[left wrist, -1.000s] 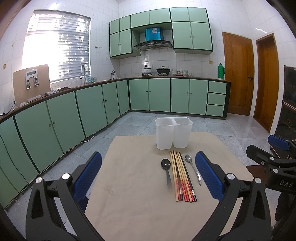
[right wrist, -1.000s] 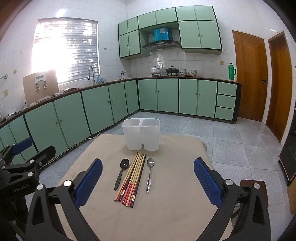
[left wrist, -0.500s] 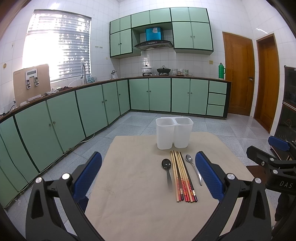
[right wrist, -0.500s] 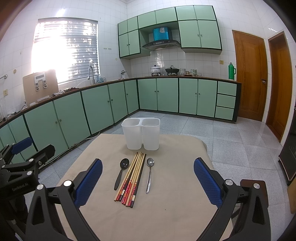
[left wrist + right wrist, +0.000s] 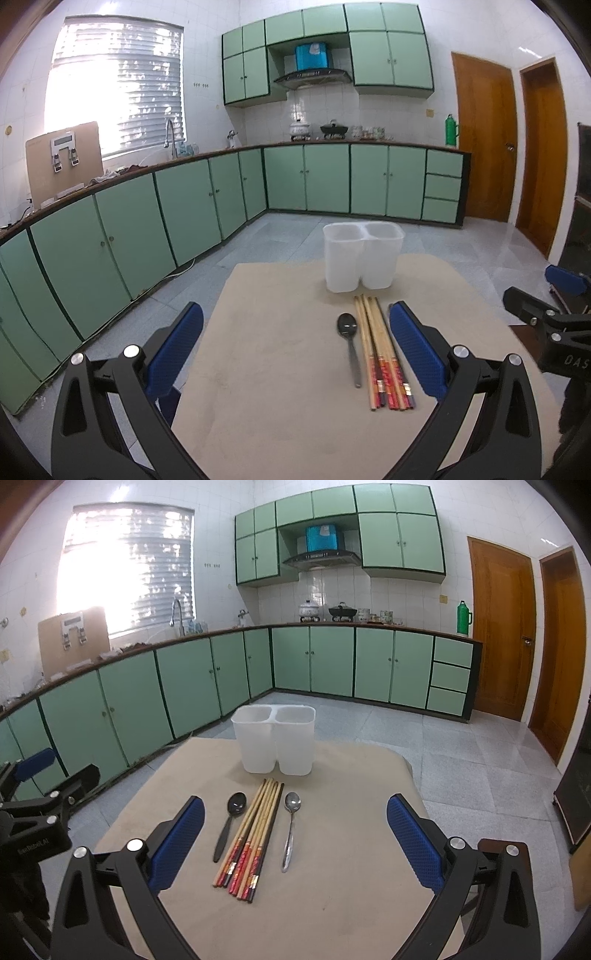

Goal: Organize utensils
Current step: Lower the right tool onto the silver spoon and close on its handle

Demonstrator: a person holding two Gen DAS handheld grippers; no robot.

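bare table [image 5: 351, 886] nearside, white holder [image 5: 275, 740] blocking far edge

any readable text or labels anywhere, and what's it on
"DAS": white letters on the right gripper body, cut off at the frame edge.
White lettering on the left gripper body: too blurred to read.
Cardboard box on the counter: print too small to read.

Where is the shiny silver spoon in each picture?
Left wrist view: the silver spoon is not visible; the left gripper's right finger covers the spot right of the chopsticks.
Right wrist view: the silver spoon lies right of the chopsticks, between the open right gripper's fingers.
Shared landmark: the white two-compartment holder stands just behind the chopsticks in both views.
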